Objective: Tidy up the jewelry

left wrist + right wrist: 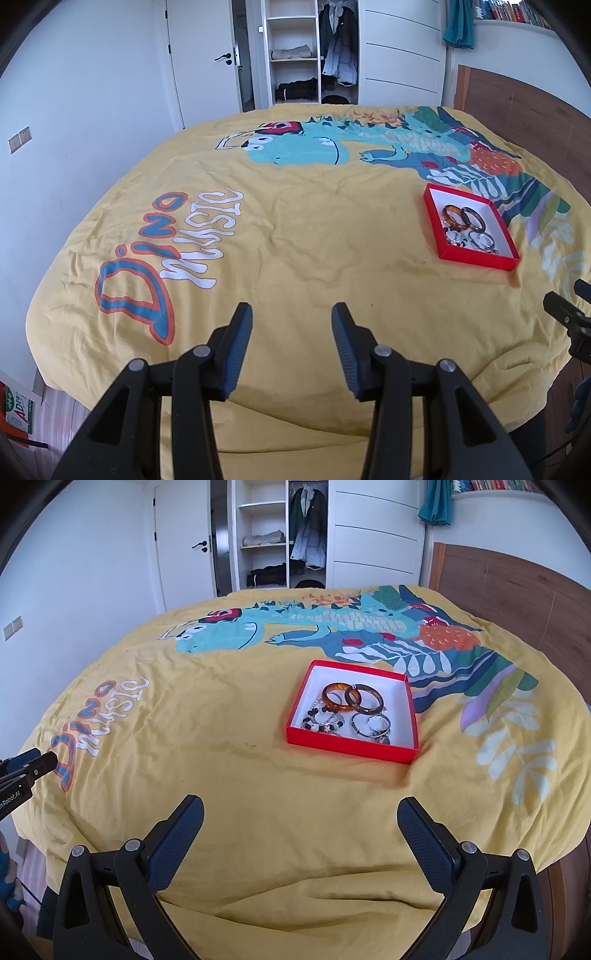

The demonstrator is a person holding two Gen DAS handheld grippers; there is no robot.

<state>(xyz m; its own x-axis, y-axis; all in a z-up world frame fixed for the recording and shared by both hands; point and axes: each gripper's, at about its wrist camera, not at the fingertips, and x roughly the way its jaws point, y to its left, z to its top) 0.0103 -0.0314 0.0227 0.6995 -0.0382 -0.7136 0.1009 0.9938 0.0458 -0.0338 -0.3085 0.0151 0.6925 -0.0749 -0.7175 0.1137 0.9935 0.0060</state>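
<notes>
A shallow red box (351, 747) with a white inside lies on the yellow bedspread; in the left wrist view the red box (476, 260) sits far to the right. Inside it are two amber bangles (364, 698), beaded bracelets (325, 723) and silver rings (373, 725). My right gripper (300, 812) hovers over the near part of the bed, short of the box, wide open with nothing between its fingers. My left gripper (291, 317) stands open and empty over bare bedspread, well left of the box.
The yellow bedspread (258, 794) with a dinosaur print covers the whole bed. A wooden headboard (517, 590) stands at the right. An open wardrobe (280, 535) and a white door (181, 546) are behind the bed. The left gripper's tip (33, 762) shows at the left edge.
</notes>
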